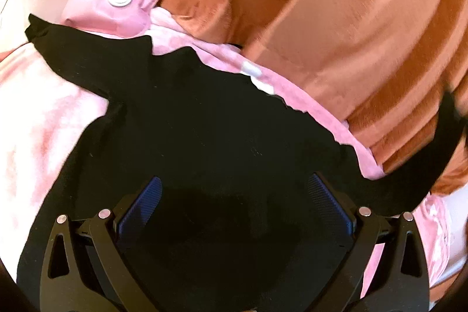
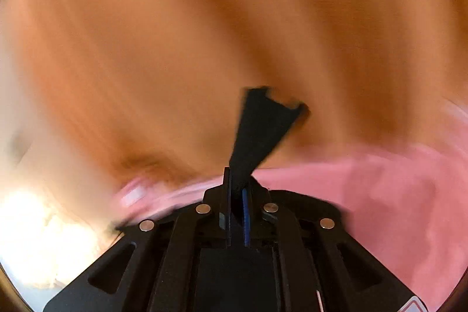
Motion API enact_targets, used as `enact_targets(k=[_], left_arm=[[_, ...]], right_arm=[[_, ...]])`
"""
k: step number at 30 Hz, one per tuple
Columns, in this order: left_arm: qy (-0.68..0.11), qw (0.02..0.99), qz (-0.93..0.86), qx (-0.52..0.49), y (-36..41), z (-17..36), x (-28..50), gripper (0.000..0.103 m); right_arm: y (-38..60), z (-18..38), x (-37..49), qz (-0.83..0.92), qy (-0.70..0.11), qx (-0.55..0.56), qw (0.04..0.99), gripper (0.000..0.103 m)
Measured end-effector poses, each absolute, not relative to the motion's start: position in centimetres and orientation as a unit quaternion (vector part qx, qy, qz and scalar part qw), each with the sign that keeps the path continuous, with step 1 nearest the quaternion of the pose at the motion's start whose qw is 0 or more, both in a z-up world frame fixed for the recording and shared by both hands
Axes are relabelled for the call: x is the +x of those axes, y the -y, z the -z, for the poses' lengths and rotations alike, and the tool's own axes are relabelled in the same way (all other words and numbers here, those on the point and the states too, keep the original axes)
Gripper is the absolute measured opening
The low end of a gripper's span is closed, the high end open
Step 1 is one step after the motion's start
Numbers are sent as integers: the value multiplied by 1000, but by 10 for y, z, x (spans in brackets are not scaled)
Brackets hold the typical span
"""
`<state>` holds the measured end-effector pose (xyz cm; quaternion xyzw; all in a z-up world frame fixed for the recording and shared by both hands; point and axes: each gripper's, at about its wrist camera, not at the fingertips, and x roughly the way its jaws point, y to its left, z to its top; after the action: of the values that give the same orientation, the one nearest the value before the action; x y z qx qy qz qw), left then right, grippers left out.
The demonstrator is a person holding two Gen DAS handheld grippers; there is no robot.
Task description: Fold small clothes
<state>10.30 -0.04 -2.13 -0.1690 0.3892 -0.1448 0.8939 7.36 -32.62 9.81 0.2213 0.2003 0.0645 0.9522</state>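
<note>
Left wrist view is showing a black knit garment (image 1: 204,136) lying spread across a pink and white mottled bedcover (image 1: 44,122), its far edge running near a pink satin pillow with a white button (image 1: 114,10) at far left. The left gripper (image 1: 234,189) is hovering just above the dark cloth, its jaws standing wide apart and holding nothing. Orange satin drapery (image 1: 336,19) is filling the far right. Right wrist view, heavily blurred, is showing the right gripper (image 2: 238,195) with jaws pressed together, pinching a strip of the black knit garment (image 2: 263,125) that is sticking up against the orange satin drapery (image 2: 204,34).
</note>
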Motion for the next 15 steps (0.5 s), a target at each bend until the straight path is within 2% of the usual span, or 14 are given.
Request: enact_targets(k=[1,2,3,5,7,12,15], left_arm=[[-390,893,146,-172,-2,22,105,98],[-390,893,146,-173,-4,22,106,98],[-390,893,146,-173,-5,22,107,98],[-394,889,149,-179,-8,23,112,98],[-402,883,153,-190,-12,26,117,98],[-430,853,162,-247,-22,41,139,98],[-450,838,150,-269,-27,55,158,98]], right_arm=[[303,-106,82,-83,-194,196,958,8],[283,-110,87,-94,-186,171,963,17],[270,-109,86,-84,-174,153,969,36],[273,-90,71,-41,-165,157,973,58],[295,-46,55,-3,-194,190,962,58],[342,73,40,92,-326,244,909,59],[336,103,51,100,-365,206,902,59]])
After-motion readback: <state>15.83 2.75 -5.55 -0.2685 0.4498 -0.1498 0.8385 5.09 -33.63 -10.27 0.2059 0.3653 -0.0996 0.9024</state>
